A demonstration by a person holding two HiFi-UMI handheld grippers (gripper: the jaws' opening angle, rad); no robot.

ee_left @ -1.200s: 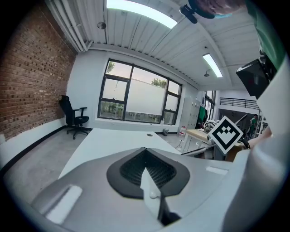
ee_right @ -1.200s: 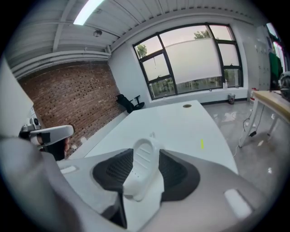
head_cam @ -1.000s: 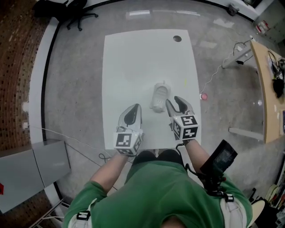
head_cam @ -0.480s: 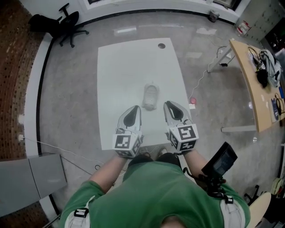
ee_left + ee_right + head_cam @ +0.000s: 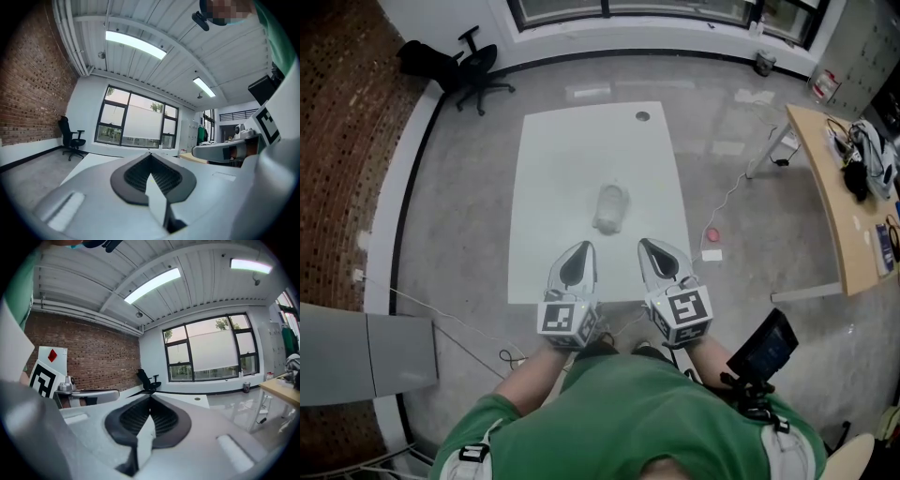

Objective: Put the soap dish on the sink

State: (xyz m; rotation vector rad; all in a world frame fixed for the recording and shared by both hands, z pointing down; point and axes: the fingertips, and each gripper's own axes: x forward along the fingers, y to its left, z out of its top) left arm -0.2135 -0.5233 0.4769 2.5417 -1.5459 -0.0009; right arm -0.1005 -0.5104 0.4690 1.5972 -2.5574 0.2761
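A pale oval soap dish (image 5: 611,208) lies on the middle of the white table (image 5: 553,169); no sink shows in any view. My left gripper (image 5: 581,247) and right gripper (image 5: 645,245) hover side by side over the table's near edge, short of the dish and apart from it. Both are shut with nothing in them. In the left gripper view the jaws (image 5: 150,154) meet tip to tip and point level toward the windows. In the right gripper view the jaws (image 5: 150,397) are likewise pressed together, empty.
A round hole (image 5: 642,116) sits near the table's far edge. A black office chair (image 5: 473,61) stands at the far left, a wooden desk (image 5: 848,187) at the right, a grey cabinet (image 5: 356,356) at the near left. A cable and a pink object (image 5: 712,233) lie on the floor.
The right gripper, open beside the dish a second ago, has shut empty. Both grippers have drawn back toward the person and away from the dish, which stays on the table.
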